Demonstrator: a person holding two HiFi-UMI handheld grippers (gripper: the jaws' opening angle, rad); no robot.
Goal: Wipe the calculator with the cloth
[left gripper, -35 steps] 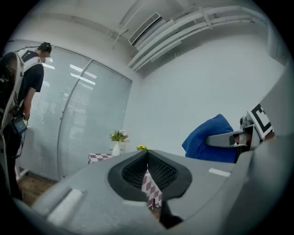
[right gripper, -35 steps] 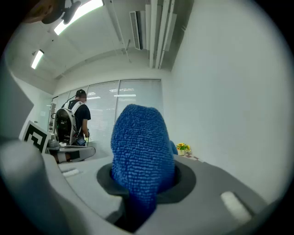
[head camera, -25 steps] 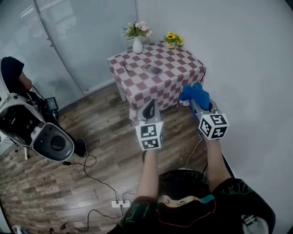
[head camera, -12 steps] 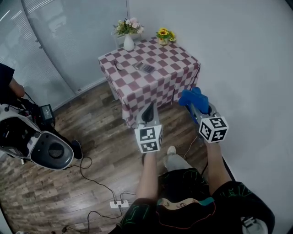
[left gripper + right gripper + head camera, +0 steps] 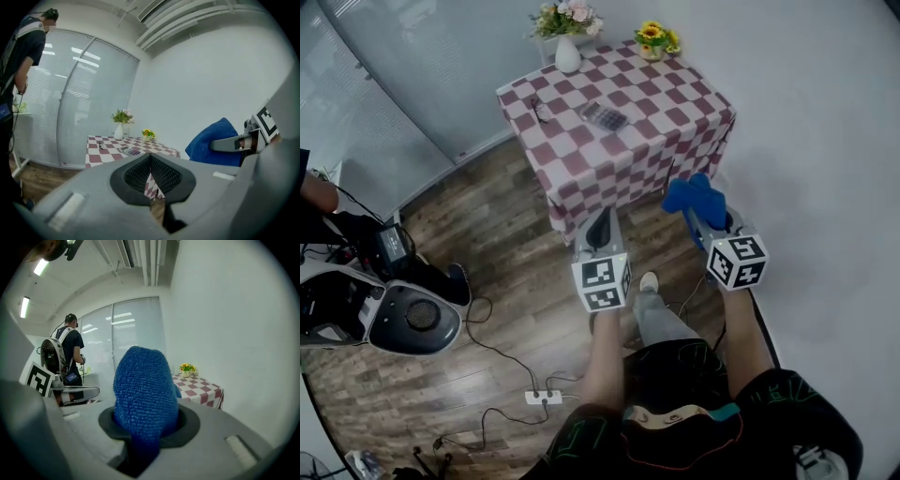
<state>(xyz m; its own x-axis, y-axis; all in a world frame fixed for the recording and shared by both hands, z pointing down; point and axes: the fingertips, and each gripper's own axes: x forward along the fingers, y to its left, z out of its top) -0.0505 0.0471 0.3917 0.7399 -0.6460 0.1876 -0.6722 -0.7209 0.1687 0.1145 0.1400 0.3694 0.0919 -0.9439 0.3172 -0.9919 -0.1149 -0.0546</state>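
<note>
A dark calculator (image 5: 605, 116) lies flat on the checked table (image 5: 675, 98), also small in the left gripper view as the calculator (image 5: 131, 151). My left gripper (image 5: 601, 228) is shut and holds nothing, out over the floor short of the table's near edge. To its right my right gripper (image 5: 698, 208) is shut on a blue cloth (image 5: 695, 196), which bunches up between the jaws as a blue cloth (image 5: 143, 394) in the right gripper view. Both grippers are well short of the calculator.
A white vase of flowers (image 5: 566, 39) and a small pot of yellow flowers (image 5: 654, 39) stand at the table's far edge; a small dark object (image 5: 537, 110) lies near its left side. A white machine (image 5: 389, 314), cables and a power strip (image 5: 543, 397) are on the wooden floor at left. A white wall (image 5: 825, 141) is at right.
The table has come nearer and lower in the head view, with the view shifting toward it. Both grippers keep the same pose, the right one still holding the cloth.
</note>
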